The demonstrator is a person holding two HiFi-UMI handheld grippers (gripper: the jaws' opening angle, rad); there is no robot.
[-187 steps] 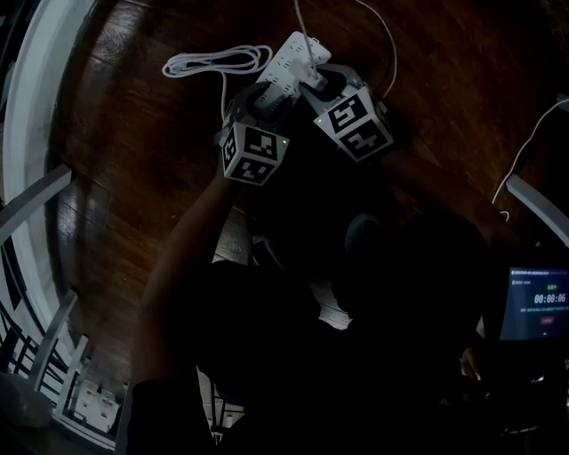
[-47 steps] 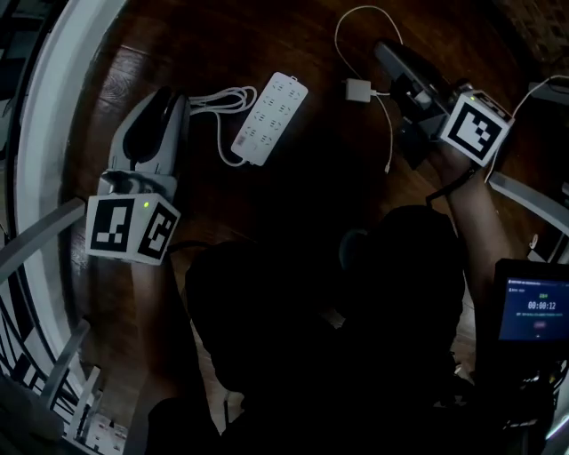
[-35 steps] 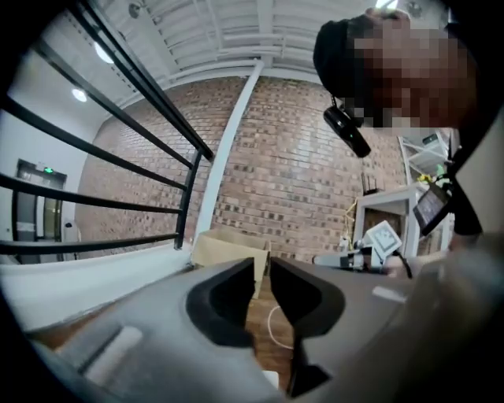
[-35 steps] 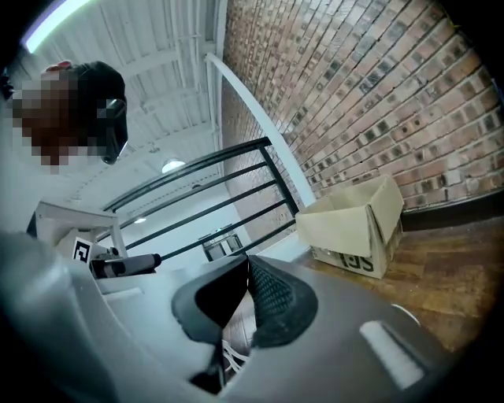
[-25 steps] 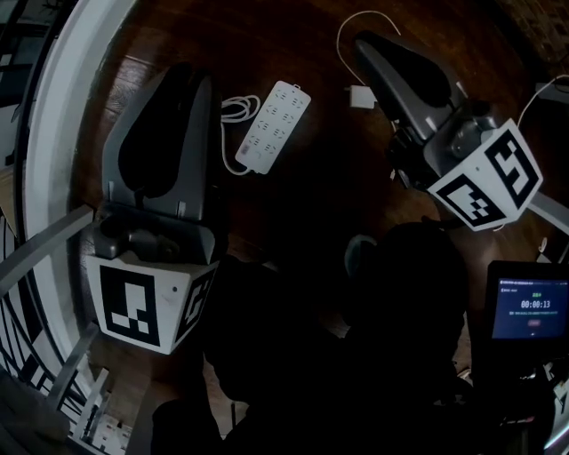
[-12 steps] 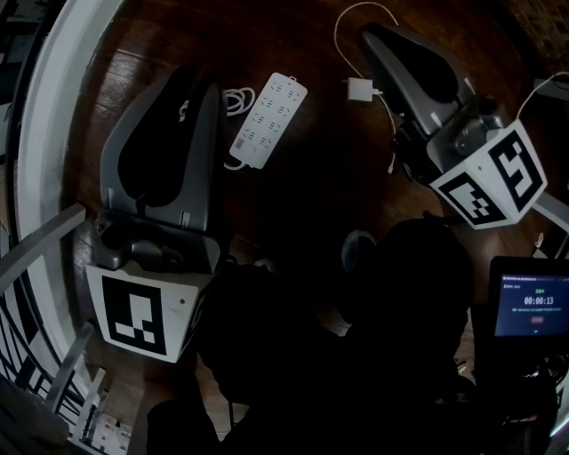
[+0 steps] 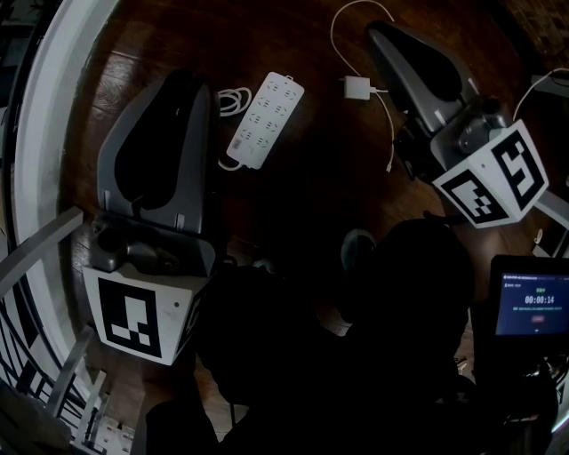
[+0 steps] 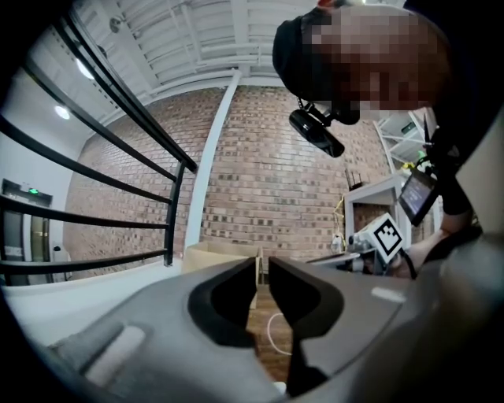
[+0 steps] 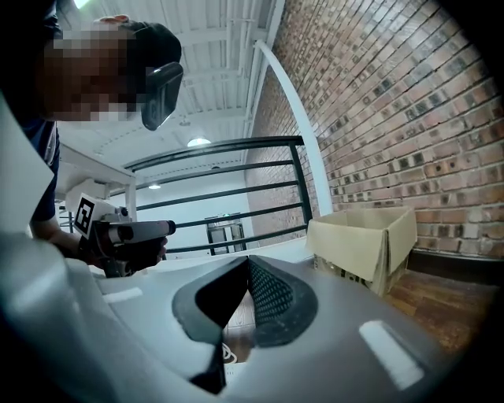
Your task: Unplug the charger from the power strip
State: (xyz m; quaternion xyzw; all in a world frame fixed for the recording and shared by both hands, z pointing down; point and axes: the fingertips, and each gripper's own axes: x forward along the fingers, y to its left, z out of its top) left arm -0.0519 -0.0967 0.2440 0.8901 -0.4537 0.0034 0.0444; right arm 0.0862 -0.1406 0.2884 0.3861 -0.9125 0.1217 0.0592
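In the head view the white power strip (image 7: 266, 120) lies flat on the dark wood floor (image 7: 302, 195) with no plug in its sockets. The small white charger (image 7: 356, 87) lies apart from it to the right, its thin cable (image 7: 338, 22) looping behind it. My left gripper (image 7: 182, 78) is held high, left of the strip. In the left gripper view its jaws (image 8: 264, 264) have just been closing and nothing is between them. My right gripper (image 7: 380, 29) hovers just right of the charger, shut and empty (image 9: 248, 264).
The strip's own cord (image 7: 233, 99) is coiled at its left. A white curved rail (image 7: 53, 98) runs along the left. A lit screen (image 7: 532, 305) is at the lower right. A cardboard box (image 9: 366, 240) stands by the brick wall (image 9: 409, 102).
Several seconds ago both grippers were at the strip with the charger plugged in. Both have since drawn back and risen, and the charger lies off the strip. Over the last second little has shifted.
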